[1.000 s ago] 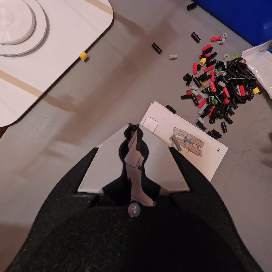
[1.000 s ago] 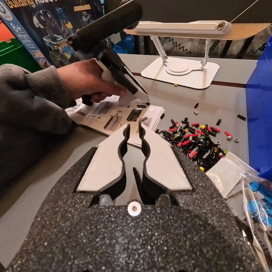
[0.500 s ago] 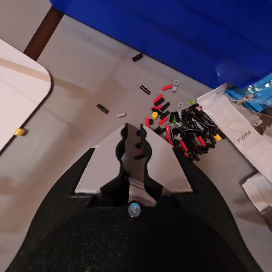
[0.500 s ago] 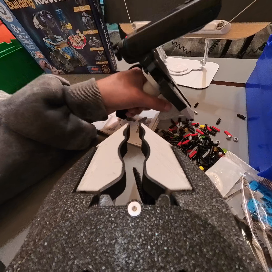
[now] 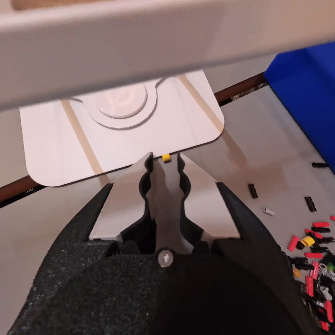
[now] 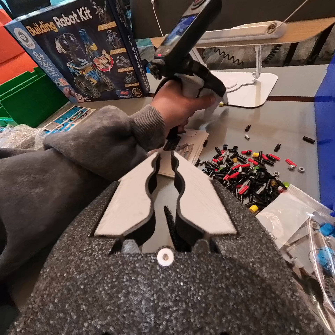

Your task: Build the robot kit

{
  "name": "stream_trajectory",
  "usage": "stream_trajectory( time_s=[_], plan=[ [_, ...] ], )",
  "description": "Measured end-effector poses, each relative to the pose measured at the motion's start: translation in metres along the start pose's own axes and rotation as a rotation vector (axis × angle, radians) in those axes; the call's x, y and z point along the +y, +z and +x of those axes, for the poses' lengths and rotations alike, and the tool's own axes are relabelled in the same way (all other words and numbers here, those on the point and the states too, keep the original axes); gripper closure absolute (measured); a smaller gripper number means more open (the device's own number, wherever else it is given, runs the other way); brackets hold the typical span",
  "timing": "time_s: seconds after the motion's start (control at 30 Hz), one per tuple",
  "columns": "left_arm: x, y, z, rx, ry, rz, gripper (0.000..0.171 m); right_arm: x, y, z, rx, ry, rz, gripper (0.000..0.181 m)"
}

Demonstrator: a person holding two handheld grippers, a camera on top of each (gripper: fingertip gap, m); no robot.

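Note:
My left gripper (image 5: 164, 156) is open and low over the grey table. A small yellow cylinder piece (image 5: 166, 157) lies between its fingertips, against the front edge of a white lamp base (image 5: 117, 143). The right wrist view shows the same gripper (image 6: 223, 101) held in a person's hand (image 6: 174, 107), tips down at the yellow piece (image 6: 221, 104). My right gripper (image 6: 165, 154) hovers empty with a narrow gap between its jaws, above an instruction booklet (image 6: 188, 146) and left of a pile of small black, red and yellow pieces (image 6: 244, 174).
The lamp's white arm (image 5: 163, 45) crosses overhead. A blue bin (image 5: 308, 87) stands to the right. The pile of pieces (image 5: 319, 262) lies at right, with stray pins (image 5: 252, 190) nearby. A kit box (image 6: 81, 54), a green crate (image 6: 27, 97) and plastic bags (image 6: 290, 219) border the table.
My left gripper swung from the booklet past the pile to the lamp base, opened wider, and now brackets the yellow piece. My right gripper has stayed in place.

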State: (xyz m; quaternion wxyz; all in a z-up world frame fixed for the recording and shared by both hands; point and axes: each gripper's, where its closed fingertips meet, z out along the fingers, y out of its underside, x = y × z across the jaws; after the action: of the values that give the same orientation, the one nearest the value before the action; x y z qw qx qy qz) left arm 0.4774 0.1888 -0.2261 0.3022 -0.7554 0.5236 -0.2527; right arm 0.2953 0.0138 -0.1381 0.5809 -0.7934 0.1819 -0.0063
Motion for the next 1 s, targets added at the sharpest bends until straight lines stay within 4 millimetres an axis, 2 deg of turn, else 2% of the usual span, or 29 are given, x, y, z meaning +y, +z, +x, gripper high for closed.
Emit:
stream_trajectory(
  time_s=[0.03,0.1,0.23,0.33,0.4,0.47,0.63,0.67,0.7,0.77,0.87,0.93,1.0],
  plan=[
    [0.001,0.002,-0.001,-0.007,0.001,-0.008,0.15,0.0,0.0,0.001,-0.002,0.006,0.001,0.171],
    [0.0,0.004,-0.002,-0.019,0.021,-0.003,0.171,0.0,-0.001,0.002,-0.004,0.017,0.003,0.171],
    [0.0,0.002,0.001,0.001,0.03,0.006,0.171,0.0,-0.002,0.003,-0.006,0.033,0.004,0.17],
    [0.003,-0.011,0.013,0.055,0.056,0.014,0.171,0.0,-0.002,0.003,-0.005,0.032,0.002,0.17],
    [0.009,-0.025,0.033,0.14,0.074,0.015,0.171,0.001,-0.002,0.003,-0.004,0.031,0.0,0.17],
    [0.018,-0.041,0.062,0.248,0.125,0.014,0.171,0.001,-0.001,0.003,-0.004,0.031,0.0,0.17],
    [0.056,-0.07,0.128,0.443,0.355,-0.06,0.171,0.001,-0.001,0.002,-0.004,0.026,-0.001,0.17],
    [0.064,-0.071,0.135,0.458,0.399,-0.088,0.171,0.001,-0.001,0.001,-0.002,0.022,-0.002,0.17],
    [0.066,-0.068,0.133,0.424,0.439,-0.093,0.171,0.001,-0.001,0.002,0.001,0.018,-0.003,0.17],
    [0.053,-0.056,0.106,0.263,0.433,-0.052,0.165,0.002,-0.001,0.002,0.005,0.014,-0.006,0.17],
    [0.033,-0.04,0.051,0.092,0.233,-0.044,0.137,0.002,-0.001,0.003,0.007,0.017,-0.007,0.17],
    [0.022,-0.03,0.027,0.076,0.059,-0.023,0.134,0.003,0.0,0.002,0.001,0.021,-0.011,0.17],
    [0.016,-0.02,0.013,0.076,-0.064,-0.016,0.134,0.005,0.002,0.001,-0.004,0.02,-0.022,0.17]
  ],
)
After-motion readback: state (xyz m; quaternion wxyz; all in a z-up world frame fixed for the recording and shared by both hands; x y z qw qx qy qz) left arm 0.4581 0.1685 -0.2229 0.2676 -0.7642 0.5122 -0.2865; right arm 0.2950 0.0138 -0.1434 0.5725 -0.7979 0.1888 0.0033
